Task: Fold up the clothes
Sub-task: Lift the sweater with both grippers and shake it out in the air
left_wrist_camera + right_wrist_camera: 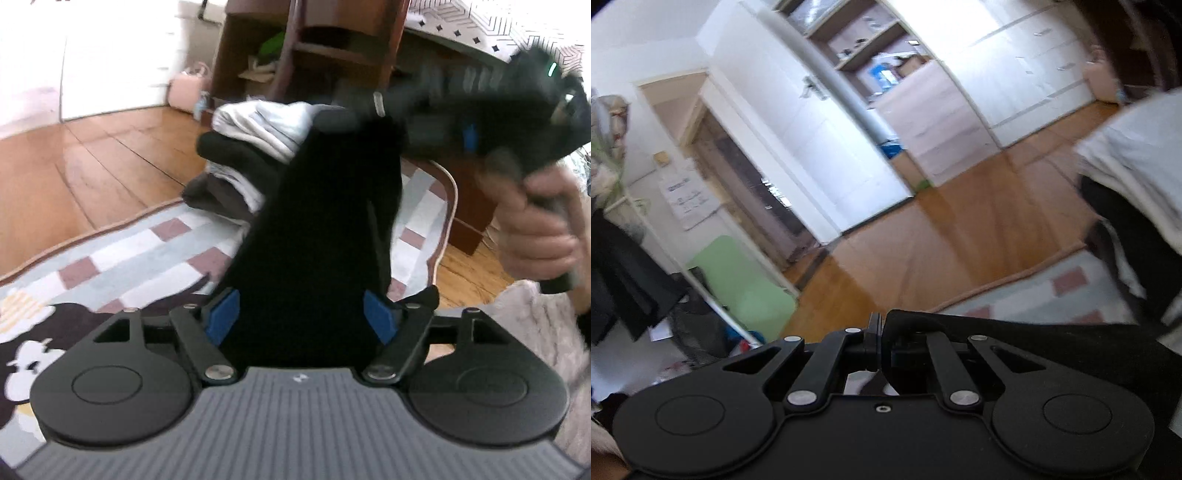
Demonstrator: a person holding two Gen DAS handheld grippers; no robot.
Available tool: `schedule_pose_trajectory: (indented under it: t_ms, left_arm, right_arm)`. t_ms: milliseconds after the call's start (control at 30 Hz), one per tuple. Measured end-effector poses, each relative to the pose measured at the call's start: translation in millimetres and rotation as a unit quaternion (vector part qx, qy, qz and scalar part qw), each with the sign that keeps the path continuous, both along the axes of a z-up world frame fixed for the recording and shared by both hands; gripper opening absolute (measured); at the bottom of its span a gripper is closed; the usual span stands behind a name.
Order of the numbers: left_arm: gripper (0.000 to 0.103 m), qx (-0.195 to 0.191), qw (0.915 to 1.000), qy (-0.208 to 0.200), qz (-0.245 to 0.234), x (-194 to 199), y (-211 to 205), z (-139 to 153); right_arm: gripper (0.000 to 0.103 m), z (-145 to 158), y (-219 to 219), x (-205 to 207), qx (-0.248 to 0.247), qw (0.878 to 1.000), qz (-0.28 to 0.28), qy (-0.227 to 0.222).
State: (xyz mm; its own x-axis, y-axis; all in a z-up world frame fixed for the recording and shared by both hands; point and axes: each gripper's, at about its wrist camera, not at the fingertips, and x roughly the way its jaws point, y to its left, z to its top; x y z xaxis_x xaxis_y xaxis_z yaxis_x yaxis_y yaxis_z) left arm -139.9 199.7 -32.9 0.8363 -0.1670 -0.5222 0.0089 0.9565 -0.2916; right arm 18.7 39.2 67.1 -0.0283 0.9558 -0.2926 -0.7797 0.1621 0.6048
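Black cloth (314, 236) fills the space between our left gripper (299, 317) fingers, whose blue pads (223, 317) stand apart with the garment running up between them; we cannot tell whether they press on it. The same black garment stretches away from us to our right gripper (354, 122), blurred at the upper right of the left wrist view, held in our right hand (535, 225). In the right wrist view that gripper (881, 343) has its fingers drawn together, with a fold of the black cloth (1015, 339) pinched between them and draped over its right side. Behind the stretched garment sits a pile of folded clothes (251, 147), grey, white and black, resting on a checked rug (122, 258). Around the rug lies a wooden floor (92, 155), with a brown wooden shelf unit (314, 48) beyond and a white door (827, 147) across the room.
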Motion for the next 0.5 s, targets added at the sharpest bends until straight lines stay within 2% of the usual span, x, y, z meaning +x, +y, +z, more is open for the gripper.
schedule_pose_trajectory:
  t_ms: [67,133,200,233,300,367,433,467,500]
  left_arm:
    - [0.091,-0.022,0.9997,-0.006,0.006,10.9,1.3,-0.6]
    - [0.090,-0.032,0.9991,-0.020,0.019,15.2,5.0,2.8]
    - [0.041,-0.012,0.9982,-0.040,0.043,8.7,20.0,17.9]
    - [0.006,0.000,0.9972,-0.050,0.056,4.8,28.3,26.2]
    - [0.006,0.023,0.9939,-0.071,0.081,-3.1,44.7,42.9]
    - [0.006,0.063,0.9839,-0.093,0.139,-20.7,75.4,65.6]
    - [0.006,0.064,0.9709,-0.089,0.213,-37.0,115.8,76.3]
    - [0.007,0.054,0.9640,-0.078,0.248,-42.8,134.4,74.4]
    - [0.007,0.040,0.9575,-0.051,0.281,-45.8,155.6,63.6]
  right_arm:
    - [0.007,20.4,14.5,-10.8,0.013,1.000,0.023,-0.005]
    - [0.007,39.1,25.8,-19.9,0.028,0.999,0.044,-0.008]
    - [0.007,54.4,34.8,-24.5,0.037,0.998,0.057,-0.013]
    - [0.007,60.0,37.9,-24.9,0.039,0.997,0.054,-0.029]
    - [0.008,67.1,40.9,-22.4,0.041,0.996,0.038,-0.065]
    - [0.015,65.5,41.7,-11.9,0.039,0.993,0.015,-0.110]
    - [0.060,51.5,40.3,1.5,0.030,0.988,-0.022,-0.147]
    - [0.065,40.5,39.2,9.3,0.022,0.986,-0.044,-0.156]
    - [0.065,25.7,40.0,19.2,0.000,0.987,-0.069,-0.148]
